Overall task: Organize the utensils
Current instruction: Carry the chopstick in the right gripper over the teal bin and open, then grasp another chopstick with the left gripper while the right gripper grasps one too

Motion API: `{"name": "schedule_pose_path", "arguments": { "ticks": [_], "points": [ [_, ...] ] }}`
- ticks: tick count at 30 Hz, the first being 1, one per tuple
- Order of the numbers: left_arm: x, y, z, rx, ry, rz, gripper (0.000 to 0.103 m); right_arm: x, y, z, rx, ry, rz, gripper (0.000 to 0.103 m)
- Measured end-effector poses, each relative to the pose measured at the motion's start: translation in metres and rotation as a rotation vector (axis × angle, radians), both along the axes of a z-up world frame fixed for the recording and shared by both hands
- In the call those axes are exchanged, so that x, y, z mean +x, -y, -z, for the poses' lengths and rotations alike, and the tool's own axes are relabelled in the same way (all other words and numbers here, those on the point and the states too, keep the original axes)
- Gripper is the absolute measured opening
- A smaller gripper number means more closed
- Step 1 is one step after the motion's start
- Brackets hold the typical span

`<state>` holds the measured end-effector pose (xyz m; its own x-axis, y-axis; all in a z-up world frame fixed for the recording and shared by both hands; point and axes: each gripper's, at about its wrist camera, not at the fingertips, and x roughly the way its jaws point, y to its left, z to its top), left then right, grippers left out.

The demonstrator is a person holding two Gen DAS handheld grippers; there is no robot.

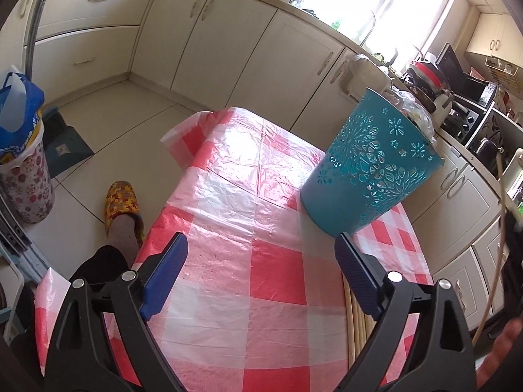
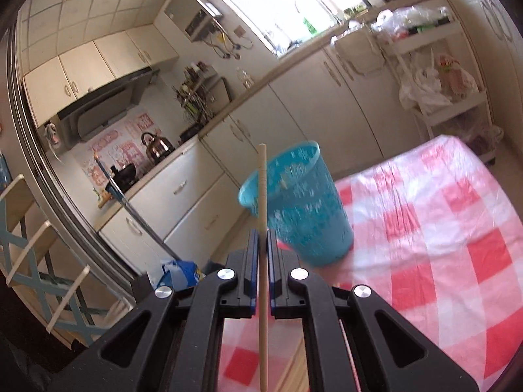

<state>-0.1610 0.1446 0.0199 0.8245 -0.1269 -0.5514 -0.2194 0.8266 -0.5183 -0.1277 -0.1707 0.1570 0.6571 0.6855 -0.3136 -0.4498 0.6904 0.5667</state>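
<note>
We hold our left gripper (image 1: 261,258) above the table draped in a red-and-white checked plastic cloth (image 1: 248,170), its blue-padded fingers (image 1: 170,261) spread wide with nothing between them; below its right finger, a bundle of pale wooden chopsticks (image 1: 358,330) lies on the cloth at the near right of the table; further along the same side stands the teal perforated plastic bucket with a floral cut-out pattern (image 1: 369,163), upright on the cloth near the table's right edge.

Our right gripper (image 2: 262,241) is clamped on a single pale wooden chopstick (image 2: 262,202); the stick runs between the closed pads, its upper end rising past the fingertips and crossing, in this view, the rim of the teal bucket (image 2: 300,202); we cannot tell whether the tip is over the opening or only in front of it, as the bucket is blurred; the same stick shows as a thin pale line at the far right of the left wrist view.

On the tiled floor to the left of the table we see a foot in a yellow patterned slipper (image 1: 122,204); cream kitchen cabinets (image 1: 228,39) run along the wall beyond.
</note>
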Motion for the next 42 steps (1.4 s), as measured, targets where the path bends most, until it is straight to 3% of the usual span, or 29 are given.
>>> {"name": "schedule_pose_path", "arguments": {
  "ticks": [8,14,18,23,27,32,35,42],
  "points": [
    [0.001,-0.001,0.003,-0.019,0.001,0.003,0.088,0.073,-0.044,-0.067,0.022,0.173,0.122,0.006],
    [0.000,-0.003,0.004,-0.038,0.010,0.005,0.088,0.123,-0.077,-0.054,-0.081,0.231,0.285,0.006],
    [-0.002,-0.005,0.005,-0.049,0.020,0.005,0.088,0.139,-0.085,-0.025,-0.158,0.145,0.258,0.010],
    [-0.003,-0.006,0.004,-0.057,0.026,0.002,0.089,0.108,-0.070,-0.013,-0.202,0.133,0.234,0.028],
    [-0.003,-0.006,0.004,-0.056,0.021,-0.002,0.089,0.064,-0.046,-0.002,-0.223,0.087,0.217,0.028],
    [-0.001,-0.005,0.004,-0.049,0.011,-0.005,0.089,0.013,-0.036,0.061,-0.353,-0.137,0.112,0.027],
    [0.000,-0.006,0.005,-0.047,0.003,-0.009,0.089,0.001,-0.041,0.090,-0.394,-0.224,0.059,0.024],
    [0.001,-0.005,0.006,-0.046,-0.010,-0.014,0.090,-0.001,-0.067,0.113,-0.526,-0.260,0.011,0.021]
  ]
}}
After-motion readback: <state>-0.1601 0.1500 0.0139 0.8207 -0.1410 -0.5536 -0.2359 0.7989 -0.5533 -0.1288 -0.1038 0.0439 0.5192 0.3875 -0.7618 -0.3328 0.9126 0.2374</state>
